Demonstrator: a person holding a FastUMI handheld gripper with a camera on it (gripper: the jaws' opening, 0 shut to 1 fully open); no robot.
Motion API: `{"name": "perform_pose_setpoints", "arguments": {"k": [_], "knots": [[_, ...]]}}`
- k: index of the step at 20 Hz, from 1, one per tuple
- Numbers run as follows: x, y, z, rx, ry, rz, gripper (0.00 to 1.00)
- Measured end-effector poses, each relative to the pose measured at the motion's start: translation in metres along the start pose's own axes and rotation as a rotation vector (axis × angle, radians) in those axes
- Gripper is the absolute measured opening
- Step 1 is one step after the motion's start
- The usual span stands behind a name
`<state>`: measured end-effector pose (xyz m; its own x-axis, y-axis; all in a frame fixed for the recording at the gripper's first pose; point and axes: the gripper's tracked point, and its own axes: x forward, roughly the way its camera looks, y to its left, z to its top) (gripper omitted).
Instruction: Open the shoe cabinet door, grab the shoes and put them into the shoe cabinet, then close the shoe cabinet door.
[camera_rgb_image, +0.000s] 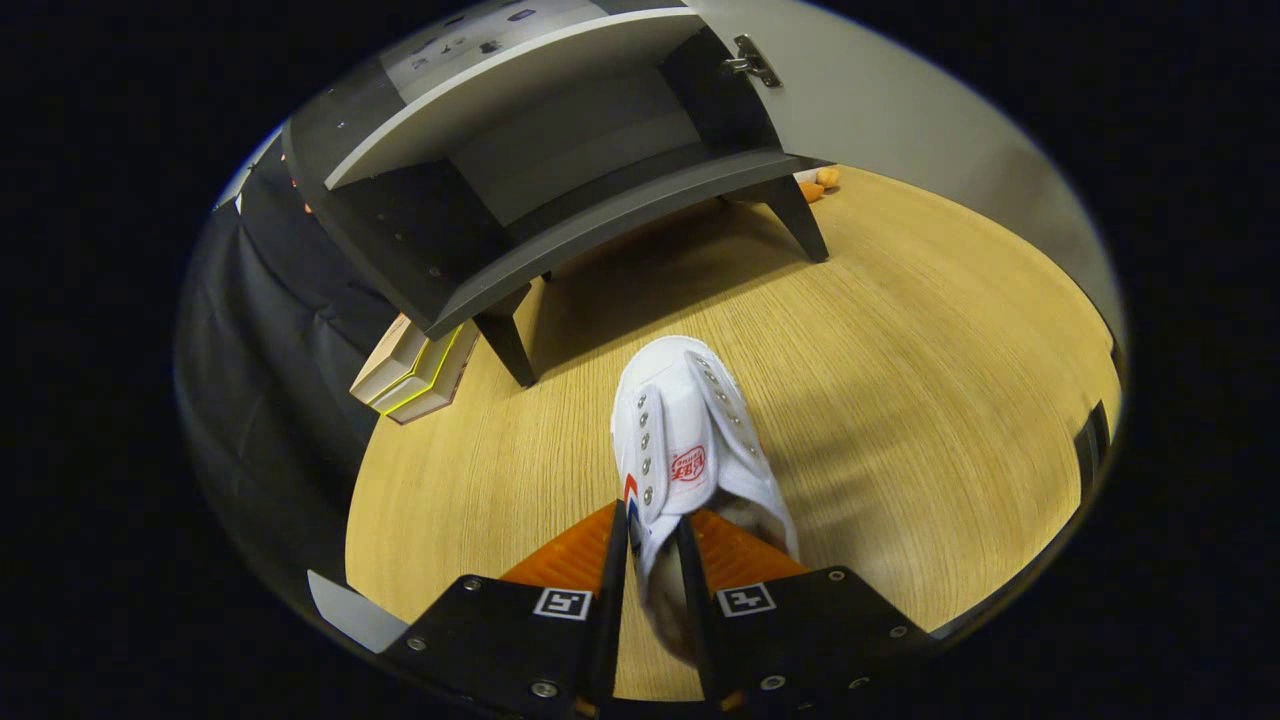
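Door (900, 110) standing open at upper right — first step done. Gripper (655, 560) pinching white shoe (685, 440) by its side wall at lower centre, toe pointing toward cabinet (560, 190) at upper centre. Remaining — placing shoe inside, closing door.

One shoe (684, 440), one cabinet (560, 190), two boxes (415, 370).

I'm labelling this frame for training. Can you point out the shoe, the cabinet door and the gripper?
shoe (690, 440): gripper view, on its white tongue.
cabinet door (900, 110): gripper view, on the open door's pale inner face.
gripper (655, 545): gripper view, midway between the fingertips, shut on the shoe's side.
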<state>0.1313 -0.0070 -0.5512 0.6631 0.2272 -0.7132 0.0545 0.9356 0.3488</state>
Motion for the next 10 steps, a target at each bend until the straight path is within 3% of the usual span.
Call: {"name": "perform_pose_setpoints", "arguments": {"k": [5,10], "knots": [[0.0062,-0.0003,-0.0002,0.048,-0.013,-0.002,0.23],[0.0041,0.0064,0.0091,0.000,-0.012,-0.018,0.02]]}}
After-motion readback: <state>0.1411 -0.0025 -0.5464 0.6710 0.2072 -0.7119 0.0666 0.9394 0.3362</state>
